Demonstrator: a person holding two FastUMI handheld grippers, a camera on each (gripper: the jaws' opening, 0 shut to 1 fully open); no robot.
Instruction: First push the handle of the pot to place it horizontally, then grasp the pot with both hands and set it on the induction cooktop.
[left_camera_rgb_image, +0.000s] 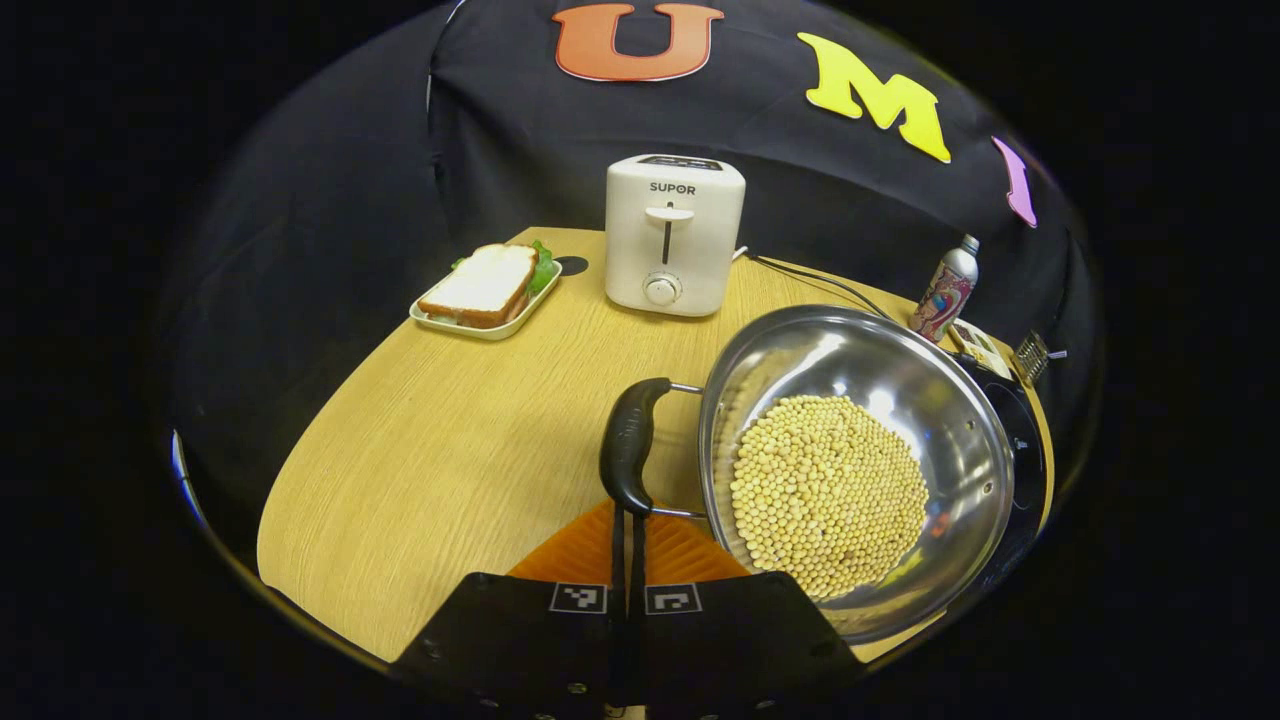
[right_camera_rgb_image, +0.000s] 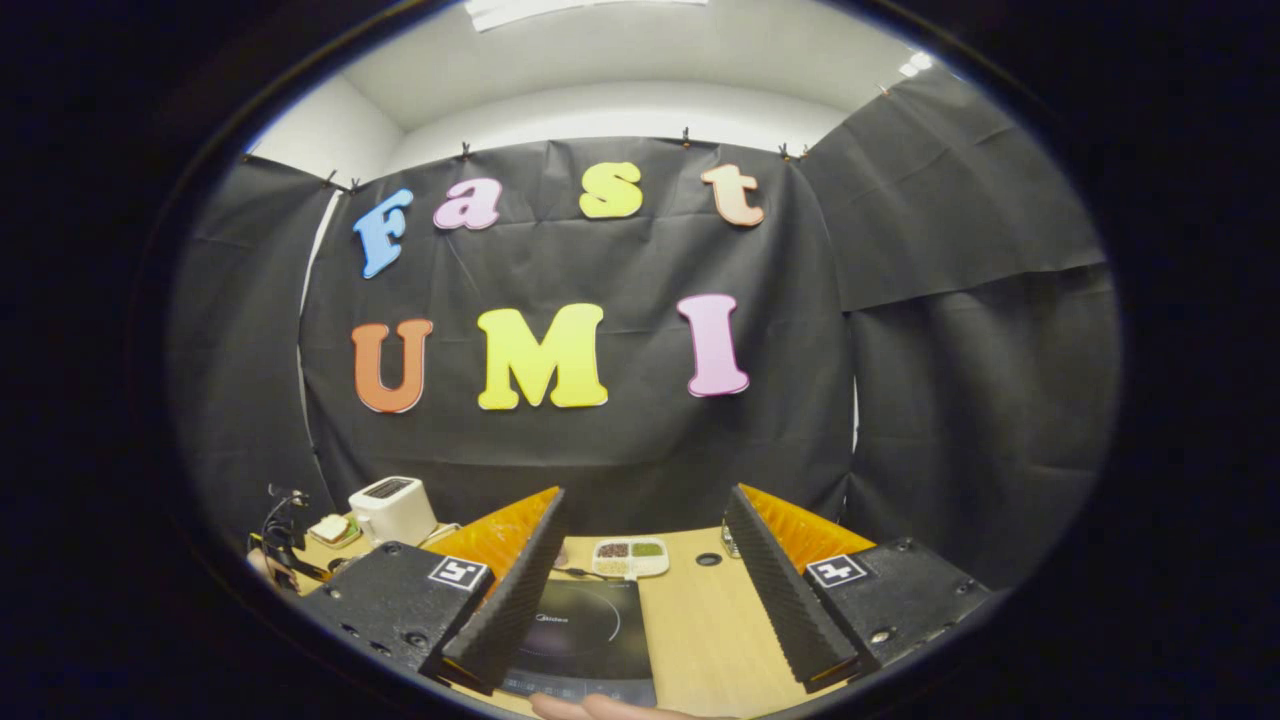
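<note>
Just beyond left gripper (left_camera_rgb_image: 628, 535): pot handle (left_camera_rgb_image: 628, 445)

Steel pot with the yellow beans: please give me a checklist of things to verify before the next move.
1. Left tongs closed, tips at the lower end of the black pot handle, ready to push: ok.
2. Handle lying horizontally: cannot tell.
3. Right tongs open for a grasp: ok.
4. Right tongs at the round steel pot: not ok; they hang over the black induction cooktop.
5. Yellow beans all inside the pot: ok.
6. Cooktop surface free for the pot: cannot tell.
</note>
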